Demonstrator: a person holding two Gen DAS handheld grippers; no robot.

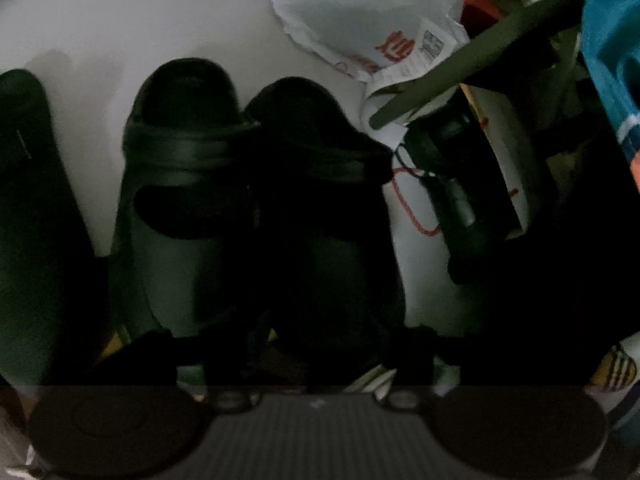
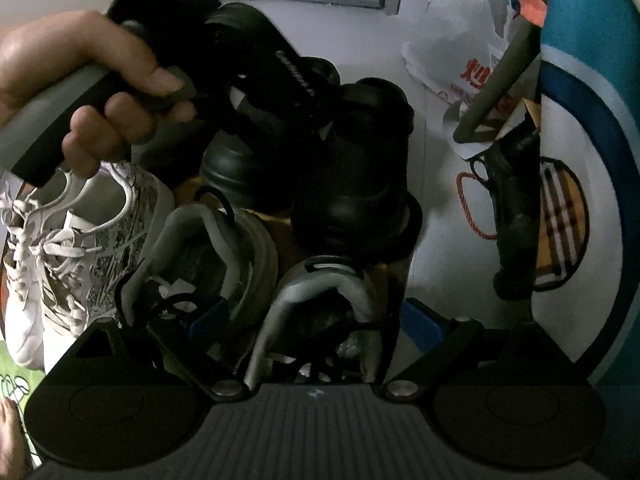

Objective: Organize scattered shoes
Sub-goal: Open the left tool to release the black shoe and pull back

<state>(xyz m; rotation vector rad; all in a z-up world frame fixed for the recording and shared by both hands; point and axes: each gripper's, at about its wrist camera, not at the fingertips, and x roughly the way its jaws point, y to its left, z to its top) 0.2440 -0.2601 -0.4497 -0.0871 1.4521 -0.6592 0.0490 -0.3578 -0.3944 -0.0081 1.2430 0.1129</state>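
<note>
Two black slippers (image 1: pixel 184 200) (image 1: pixel 320 220) lie side by side on the white floor, toes towards me. My left gripper (image 1: pixel 288 340) hovers over the right one. Its fingers are lost in the dark, so I cannot tell whether they press on it. The right wrist view shows a hand (image 2: pixel 80 80) holding that gripper's black body (image 2: pixel 256 56) above the slippers (image 2: pixel 360 184). My right gripper (image 2: pixel 316 320) stands open around the heel of a grey sneaker (image 2: pixel 320 292), and its left finger is over a second grey sneaker (image 2: pixel 224 248).
A white patterned sneaker (image 2: pixel 80 232) stands at the left, and another dark shoe (image 1: pixel 24 200) lies left of the slippers. A white plastic bag (image 1: pixel 360 12), an olive bar (image 1: pixel 460 68) and a black object (image 2: pixel 512 216) crowd the right side, beside a blue-and-white mat (image 2: pixel 600 160).
</note>
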